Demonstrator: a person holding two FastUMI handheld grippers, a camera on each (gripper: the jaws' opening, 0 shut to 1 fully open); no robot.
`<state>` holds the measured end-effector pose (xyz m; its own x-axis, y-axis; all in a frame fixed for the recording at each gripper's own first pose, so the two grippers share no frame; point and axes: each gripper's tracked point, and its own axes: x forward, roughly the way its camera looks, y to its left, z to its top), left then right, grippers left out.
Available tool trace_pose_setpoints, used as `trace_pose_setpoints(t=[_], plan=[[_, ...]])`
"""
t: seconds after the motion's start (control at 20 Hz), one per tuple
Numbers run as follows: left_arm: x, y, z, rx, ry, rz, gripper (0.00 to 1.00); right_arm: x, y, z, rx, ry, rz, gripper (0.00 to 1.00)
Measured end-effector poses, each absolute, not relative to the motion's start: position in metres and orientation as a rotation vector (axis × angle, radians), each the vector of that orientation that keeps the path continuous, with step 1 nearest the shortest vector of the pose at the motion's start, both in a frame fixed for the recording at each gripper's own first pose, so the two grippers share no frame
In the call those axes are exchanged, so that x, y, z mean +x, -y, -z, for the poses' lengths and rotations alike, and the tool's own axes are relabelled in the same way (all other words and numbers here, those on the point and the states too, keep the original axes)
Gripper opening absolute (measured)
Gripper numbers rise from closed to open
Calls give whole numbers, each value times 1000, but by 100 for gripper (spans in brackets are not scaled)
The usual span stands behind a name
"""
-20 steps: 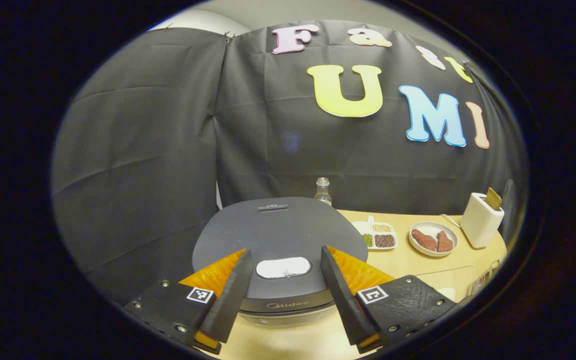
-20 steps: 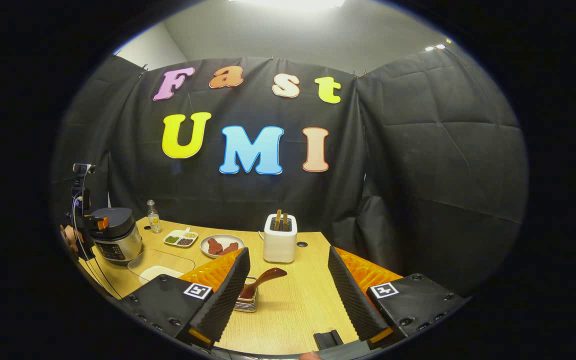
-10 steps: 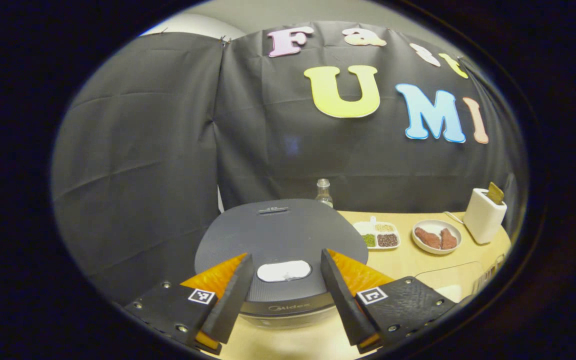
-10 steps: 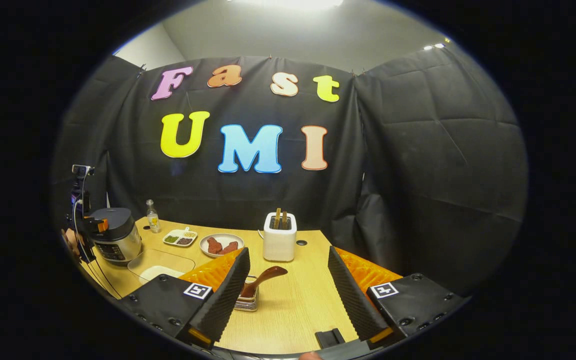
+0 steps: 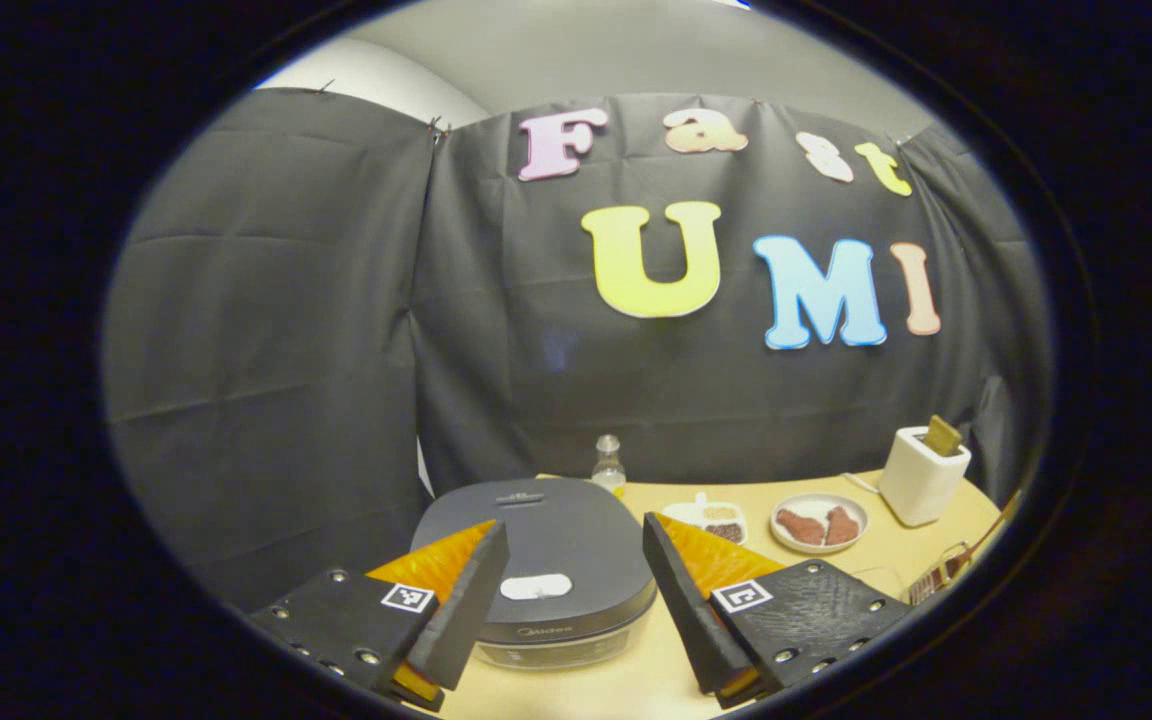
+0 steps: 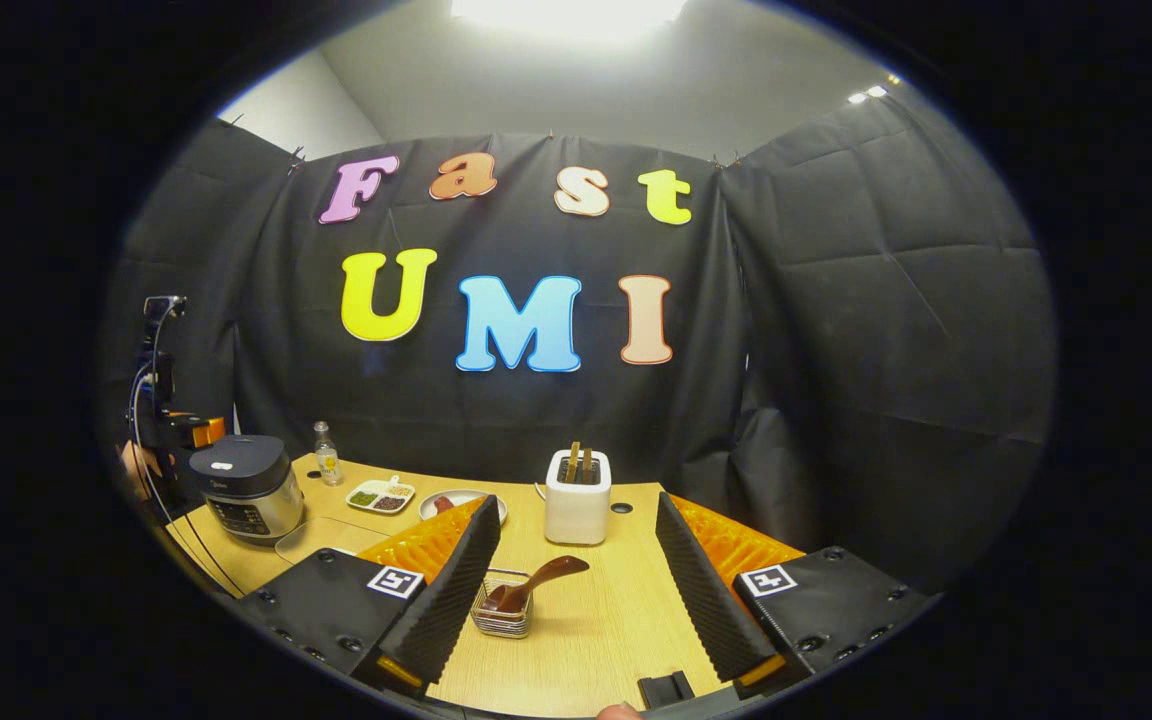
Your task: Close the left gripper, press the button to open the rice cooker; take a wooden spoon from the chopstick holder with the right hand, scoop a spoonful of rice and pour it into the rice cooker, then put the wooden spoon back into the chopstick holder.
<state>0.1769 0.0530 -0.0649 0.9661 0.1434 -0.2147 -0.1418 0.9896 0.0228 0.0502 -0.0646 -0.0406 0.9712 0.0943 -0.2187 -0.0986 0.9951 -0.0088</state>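
Left gripper view: left gripper [image 5: 568, 610] fingers spread wide, nothing between them, wedge-shaped with flat inner faces. It sits above the near edge of the rice cooker [image 5: 546, 560]. Cooker lid is closed: dark grey, rounded-square, finely textured matte top. A pale oval button [image 5: 535, 586] is on the lid near its front edge, showing in the gap between the fingers. Whether the tips touch the lid, can't tell. Cooker stands at the left end of the light wood-grain desk [image 5: 836, 565]. Behind it, a small clear glass bottle [image 5: 608, 464] at the back edge. Right of that, a white divided dish [image 5: 711, 520] of grains, then a round white plate [image 5: 819, 522] with two reddish-brown pieces. A white boxy toaster [image 5: 921, 476] with rounded corners is toward the back right corner.

Right gripper view: right gripper [image 6: 576, 590] also splayed apart and empty, inner faces ribbed. Between the fingers, mid-desk, a small wire-mesh chopstick holder [image 6: 502, 605]. The wooden spoon [image 6: 536, 582] sits in it, smooth dark brown, tilted, one end sticking out up and right. Toaster stands just behind it. Cooker at the far left end, brushed-metal body under the dark lid, with the other gripper beside it.
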Motion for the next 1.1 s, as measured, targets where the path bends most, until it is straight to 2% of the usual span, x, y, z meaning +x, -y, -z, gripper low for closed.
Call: trace_pose_setpoints(t=[0.05, 0.1, 0.2, 0.25, 0.3, 0.35, 0.6, 0.95, 1.0, 1.05, 1.1], plan=[[170, -47, 48, 5, -194, -139, 84, 49, 66, 40, -15, -217, -106, 95], [166, -42, 34, 3, -170, -132, 84, 48, 67, 40, -10, -212, -113, 99], [151, -29, 4, 7, -123, -119, 84, 47, 69, 38, 2, -208, -131, 99], [143, -24, -9, 13, -104, -114, 84, 46, 69, 38, 7, -207, -142, 94], [134, -17, -22, 17, -82, -107, 84, 45, 69, 37, 9, -203, -150, 94], [126, -11, -33, 20, -64, -97, 84, 45, 70, 35, 8, -200, -155, 99], [81, 17, -75, 39, 15, -21, 84, 39, 65, 27, 21, -181, -154, 99], [34, 22, -87, 10, 39, 73, 85, 17, 43, 7, 54, -140, -112, 99], [27, 21, -85, 10, 44, 83, 86, 14, 40, 5, 55, -136, -107, 94], [21, 21, -84, 10, 51, 93, 86, 10, 36, 4, 56, -132, -104, 94], [15, 21, -79, 10, 50, 104, 85, 6, 34, 2, 57, -128, -103, 99]])
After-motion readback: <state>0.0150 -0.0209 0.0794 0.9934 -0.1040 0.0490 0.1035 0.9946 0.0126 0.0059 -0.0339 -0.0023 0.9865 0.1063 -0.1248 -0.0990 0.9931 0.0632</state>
